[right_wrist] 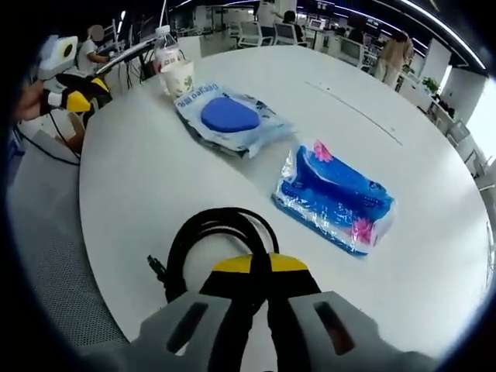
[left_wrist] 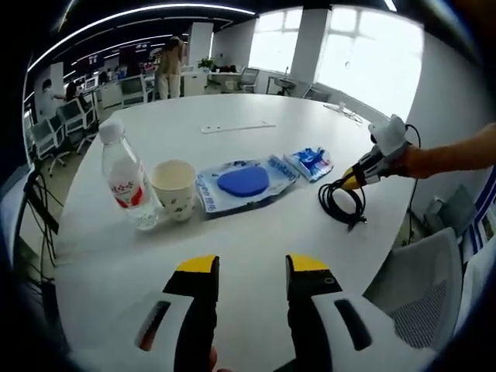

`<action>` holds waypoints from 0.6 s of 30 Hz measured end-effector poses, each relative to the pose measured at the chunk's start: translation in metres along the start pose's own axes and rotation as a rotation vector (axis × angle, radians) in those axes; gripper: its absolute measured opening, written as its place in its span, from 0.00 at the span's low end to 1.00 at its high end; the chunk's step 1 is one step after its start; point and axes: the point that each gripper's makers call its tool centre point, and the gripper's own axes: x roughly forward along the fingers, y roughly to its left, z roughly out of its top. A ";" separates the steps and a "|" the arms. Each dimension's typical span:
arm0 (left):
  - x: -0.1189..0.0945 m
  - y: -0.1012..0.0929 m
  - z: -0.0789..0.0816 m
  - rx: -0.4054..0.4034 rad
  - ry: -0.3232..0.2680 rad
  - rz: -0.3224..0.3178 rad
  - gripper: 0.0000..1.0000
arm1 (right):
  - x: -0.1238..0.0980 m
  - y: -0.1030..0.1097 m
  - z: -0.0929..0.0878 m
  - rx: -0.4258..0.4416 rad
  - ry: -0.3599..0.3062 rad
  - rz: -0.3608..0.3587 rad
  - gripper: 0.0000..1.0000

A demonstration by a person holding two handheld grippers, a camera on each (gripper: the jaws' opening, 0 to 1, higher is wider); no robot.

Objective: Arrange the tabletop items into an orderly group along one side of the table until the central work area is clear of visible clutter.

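While the left gripper (left_wrist: 252,271) is held with jaws apart over bare table (left_wrist: 256,232), the coiled black cable (right_wrist: 221,240) is seen clamped in the right gripper (right_wrist: 260,267) near the table edge. Beyond it, four items are lined up in a row — water bottle (left_wrist: 124,177), paper cup (left_wrist: 174,188), blue wipes pack (left_wrist: 244,182), tissue packet (left_wrist: 310,163) — the packs' long axes set along the line.

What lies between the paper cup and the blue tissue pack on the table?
The clear bag with a blue round pad lies between the paper cup and the tissue pack, as the left gripper view shows.
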 end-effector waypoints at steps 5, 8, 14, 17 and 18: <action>-0.002 0.003 -0.001 -0.007 -0.004 0.005 0.33 | 0.000 0.006 0.013 -0.040 -0.008 0.006 0.02; -0.003 0.005 -0.001 -0.011 -0.005 0.008 0.33 | 0.002 0.009 0.021 -0.058 -0.015 0.014 0.02; -0.006 0.011 0.001 -0.020 -0.014 0.018 0.33 | 0.010 0.013 0.036 -0.085 -0.025 0.028 0.02; -0.007 0.013 0.002 -0.023 -0.016 0.024 0.33 | 0.013 0.015 0.041 -0.094 -0.027 0.032 0.02; -0.007 0.014 0.002 -0.024 -0.017 0.026 0.33 | 0.015 0.015 0.043 -0.096 -0.028 0.035 0.02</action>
